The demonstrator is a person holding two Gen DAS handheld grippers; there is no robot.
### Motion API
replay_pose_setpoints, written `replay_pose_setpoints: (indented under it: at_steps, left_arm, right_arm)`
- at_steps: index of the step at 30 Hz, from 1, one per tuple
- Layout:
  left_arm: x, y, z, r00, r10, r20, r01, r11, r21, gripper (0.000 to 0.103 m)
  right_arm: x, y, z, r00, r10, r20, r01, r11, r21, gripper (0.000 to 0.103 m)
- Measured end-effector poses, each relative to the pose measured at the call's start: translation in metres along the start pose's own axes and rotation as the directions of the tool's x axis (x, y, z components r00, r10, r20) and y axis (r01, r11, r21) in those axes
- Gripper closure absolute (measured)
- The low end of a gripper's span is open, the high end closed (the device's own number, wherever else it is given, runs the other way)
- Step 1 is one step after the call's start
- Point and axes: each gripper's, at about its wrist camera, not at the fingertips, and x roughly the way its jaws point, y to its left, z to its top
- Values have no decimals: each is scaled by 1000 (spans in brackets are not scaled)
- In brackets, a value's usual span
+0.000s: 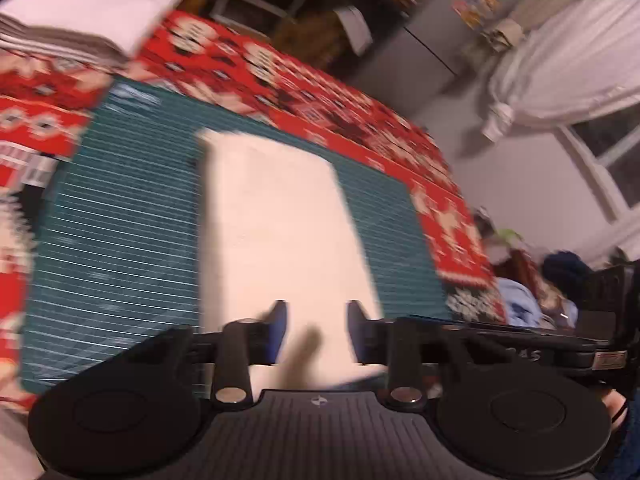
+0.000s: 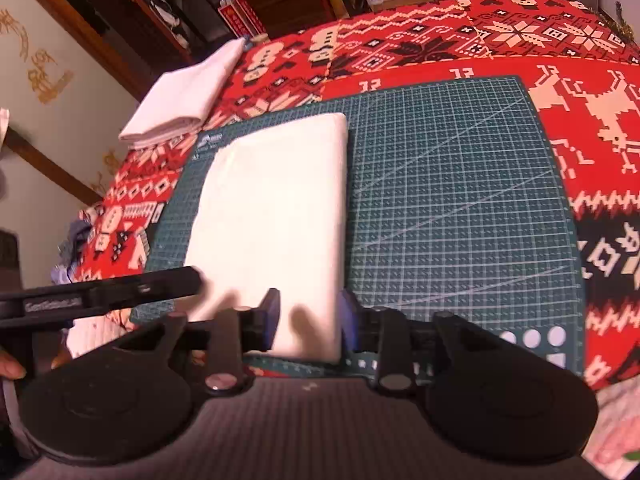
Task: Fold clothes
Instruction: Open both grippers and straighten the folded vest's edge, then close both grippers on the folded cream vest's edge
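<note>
Both grippers spread over a folded white garment on the cutting mat.

The left gripper [image 1: 316, 330] and right gripper [image 2: 308, 322] hover at the near edge of the folded white garment [image 2: 272, 224], fingers apart, holding nothing. It lies flat on the green cutting mat [image 2: 452, 208] over the red patterned tabletop [image 2: 440, 40]; a stack of folded white clothes [image 2: 188, 96] sits beyond, far left.

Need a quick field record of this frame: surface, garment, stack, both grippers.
surface: green cutting mat on a red patterned tablecloth
garment: white cloth folded into a rectangle, lying flat on the mat
stack: folded white clothes on the tablecloth, off the mat
left hand-held gripper: open, over the cloth's near edge
right hand-held gripper: open, over the cloth's near edge
</note>
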Motion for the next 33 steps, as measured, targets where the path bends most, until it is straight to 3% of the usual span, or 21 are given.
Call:
replay_pose_setpoints:
  at_steps: [3,5,9,16,22,27,29,32,33]
  left_arm:
    - [-2,14,-2,998,64,0,-64,998,-15,65]
    - [3,23,-5,998,55,-26,-56,997,-46,64]
    - [13,40,-11,996,34,-78,-42,993,-110,66]
    - [9,50,-15,997,-21,-77,11,992,-128,82]
    - [3,81,-25,986,-140,-87,108,946,-306,87]
    - [-7,85,-23,983,-164,-80,128,934,-335,92]
    - [-8,79,-12,990,-129,-61,106,951,-290,92]
    - [-10,69,5,997,-70,-27,63,975,-211,70]
    - [-10,66,11,999,-51,-14,48,982,-184,68]
  right_arm:
    - [9,-6,-4,1000,18,-11,-18,999,40,65]
    - [14,-13,-7,999,39,-24,-37,996,75,66]
    - [20,-21,-16,996,79,-29,-75,991,109,80]
    - [23,-21,-27,996,90,-23,-87,991,102,85]
    - [16,-21,-36,995,93,-39,-90,992,85,85]
    - [2,-26,-37,995,93,-38,-90,993,82,90]
    - [-4,-26,-32,998,68,-10,-67,996,66,90]
    - [-9,-21,-19,999,22,48,-23,999,22,89]
    - [-9,-19,-14,998,10,64,-11,1000,9,87]
